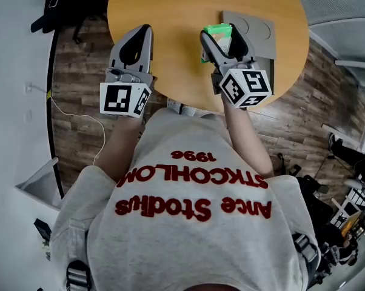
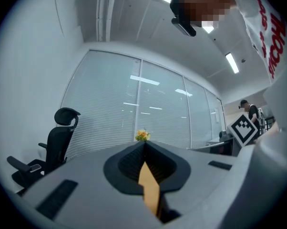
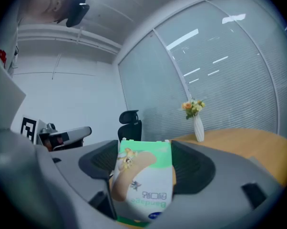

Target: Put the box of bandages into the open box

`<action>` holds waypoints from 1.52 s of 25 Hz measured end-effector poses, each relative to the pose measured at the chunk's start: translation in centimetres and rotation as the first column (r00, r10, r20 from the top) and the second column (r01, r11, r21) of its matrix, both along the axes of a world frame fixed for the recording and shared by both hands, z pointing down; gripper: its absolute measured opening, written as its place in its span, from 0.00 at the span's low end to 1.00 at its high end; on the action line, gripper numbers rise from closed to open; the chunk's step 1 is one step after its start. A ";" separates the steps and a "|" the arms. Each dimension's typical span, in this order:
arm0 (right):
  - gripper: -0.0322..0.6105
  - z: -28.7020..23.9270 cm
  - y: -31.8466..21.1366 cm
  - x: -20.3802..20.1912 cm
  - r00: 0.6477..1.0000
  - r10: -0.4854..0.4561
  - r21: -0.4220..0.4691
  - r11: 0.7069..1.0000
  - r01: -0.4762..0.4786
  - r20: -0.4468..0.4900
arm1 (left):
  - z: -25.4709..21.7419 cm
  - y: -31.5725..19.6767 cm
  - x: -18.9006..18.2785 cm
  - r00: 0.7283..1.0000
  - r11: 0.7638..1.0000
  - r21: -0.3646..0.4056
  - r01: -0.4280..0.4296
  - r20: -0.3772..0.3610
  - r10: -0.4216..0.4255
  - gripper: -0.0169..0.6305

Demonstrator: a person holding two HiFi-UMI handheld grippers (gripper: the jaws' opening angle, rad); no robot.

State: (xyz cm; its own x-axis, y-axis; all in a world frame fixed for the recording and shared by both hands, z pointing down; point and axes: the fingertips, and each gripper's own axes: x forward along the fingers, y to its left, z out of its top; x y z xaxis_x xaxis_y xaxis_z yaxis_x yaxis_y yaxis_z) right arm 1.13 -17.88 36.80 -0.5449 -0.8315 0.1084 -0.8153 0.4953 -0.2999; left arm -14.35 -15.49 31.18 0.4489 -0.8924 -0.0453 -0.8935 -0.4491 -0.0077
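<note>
Head view: round wooden table [image 1: 170, 17] fills the upper middle of the frame, with wood floor [image 1: 79, 83] around it. Person's grey shirt with red print [image 1: 194, 223] takes up the lower half.

Right gripper [image 1: 220, 35], upper centre-right, is clamped on the box of bandages [image 1: 219, 31]. It's a green and white box, held over the table just left of the open box [image 1: 261, 32]. The open box is grey and sits on the table at upper right, near the edge. Bandage box is not inside it; can't tell if the two touch. The right gripper's marker cube [image 1: 246, 86] is below, over the table edge.

Right gripper view: bandage box [image 3: 143, 185] sits between both jaws at lower centre, printed face toward the camera, jaws pressed on its two sides. White vase with flowers [image 3: 196, 120] stands on the table at right of centre. Black office chair [image 3: 130, 124] is behind at centre, against the blinds.

Left gripper [image 1: 145, 30], upper centre-left of the head view, is over the table's left edge, well apart from both boxes. Left gripper view: jaws closed tip to tip, nothing between them, only a sliver of tabletop showing in the gap lower down. Black chair [image 2: 57, 137] at left, flowers [image 2: 142, 135] just above the jaw tips.
</note>
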 end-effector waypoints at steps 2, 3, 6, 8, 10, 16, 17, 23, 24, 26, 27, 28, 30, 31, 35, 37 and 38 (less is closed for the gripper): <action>0.60 -2.2 -0.1 0.4 1.000 0.003 0.042 0.999 -0.003 0.014 | -1.2 0.1 -0.2 1.000 1.000 0.015 0.008 -0.021 -0.007 0.04; 0.60 -3.2 -0.1 0.6 1.000 0.006 0.063 0.998 -0.007 0.022 | -1.8 0.1 -0.3 0.999 1.000 0.024 0.013 -0.032 -0.012 0.04; 0.60 -6.2 -0.2 1.1 0.999 0.020 0.139 0.990 -0.025 0.035 | -3.5 0.1 -0.7 0.999 0.998 0.055 0.020 -0.049 -0.018 0.04; 0.60 -8.0 -0.1 1.4 0.999 0.027 0.188 0.982 -0.034 0.038 | -4.5 0.1 -0.9 0.998 0.997 0.074 0.023 -0.054 -0.019 0.04; 0.60 -9.5 0.1 1.6 0.999 0.031 0.236 0.971 -0.038 0.033 | -5.3 0.0 -1.0 0.998 0.996 0.091 0.026 -0.055 -0.022 0.04; 0.60 -12.0 0.2 1.9 0.999 0.032 0.333 0.942 -0.033 0.008 | -6.6 -0.4 -0.8 0.999 0.992 0.125 0.028 -0.043 -0.022 0.04; 0.60 -12.2 0.2 2.0 0.999 0.034 0.339 0.940 -0.035 0.008 | -6.8 -0.5 -0.7 0.999 0.991 0.129 0.027 -0.042 -0.022 0.04; 0.60 -12.5 0.3 2.2 0.999 0.037 0.347 0.937 -0.038 0.010 | -7.0 -0.5 -0.5 0.999 0.990 0.138 0.026 -0.042 -0.020 0.04; 0.60 -12.5 0.2 2.3 0.999 0.036 0.346 0.937 -0.038 0.011 | -7.0 -0.5 -0.3 0.999 0.990 0.138 0.025 -0.042 -0.019 0.04; 0.60 -12.5 0.1 2.5 0.999 0.039 0.345 0.938 -0.041 0.013 | -7.0 -0.6 -0.1 0.999 0.990 0.137 0.021 -0.042 -0.016 0.04; 0.60 -12.4 0.1 2.6 0.999 0.041 0.343 0.938 -0.044 0.015 | -7.0 -0.7 0.0 0.999 0.990 0.136 0.019 -0.041 -0.013 0.04; 0.60 -12.4 0.1 2.7 0.999 0.044 0.342 0.939 -0.047 0.015 | -7.0 -0.7 0.1 0.999 0.991 0.136 0.016 -0.040 -0.011 0.04; 0.60 -12.3 0.1 3.0 0.998 0.053 0.339 0.939 -0.056 0.016 | -6.9 -0.9 0.3 0.999 0.991 0.131 0.008 -0.039 -0.003 0.04; 0.60 -12.3 0.1 3.2 0.998 0.059 0.337 0.940 -0.061 0.016 | -6.8 -1.0 0.5 0.999 0.992 0.129 0.003 -0.038 0.002 0.04; 0.60 -12.0 0.6 4.3 0.995 0.097 0.333 0.938 -0.095 0.011 | -6.5 -1.4 1.6 0.998 0.991 0.126 -0.036 -0.040 0.041 0.04; 0.60 -11.9 1.1 5.6 0.991 0.133 0.326 0.936 -0.129 0.009 | -6.3 -1.6 2.9 0.996 0.990 0.120 -0.073 -0.041 0.079 0.04; 0.60 -11.8 1.4 6.4 0.988 0.156 0.322 0.935 -0.150 0.008 | -6.2 -1.7 3.7 0.994 0.989 0.117 -0.095 -0.042 0.100 0.04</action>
State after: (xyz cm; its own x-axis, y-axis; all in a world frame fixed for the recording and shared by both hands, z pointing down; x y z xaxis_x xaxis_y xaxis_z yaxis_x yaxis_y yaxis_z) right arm 7.49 -16.49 25.05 -0.4091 -0.8967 -0.1691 -0.8924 0.4319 -0.1309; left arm -10.67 -17.19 24.97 0.5286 -0.8321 -0.1677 -0.8459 -0.5328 -0.0226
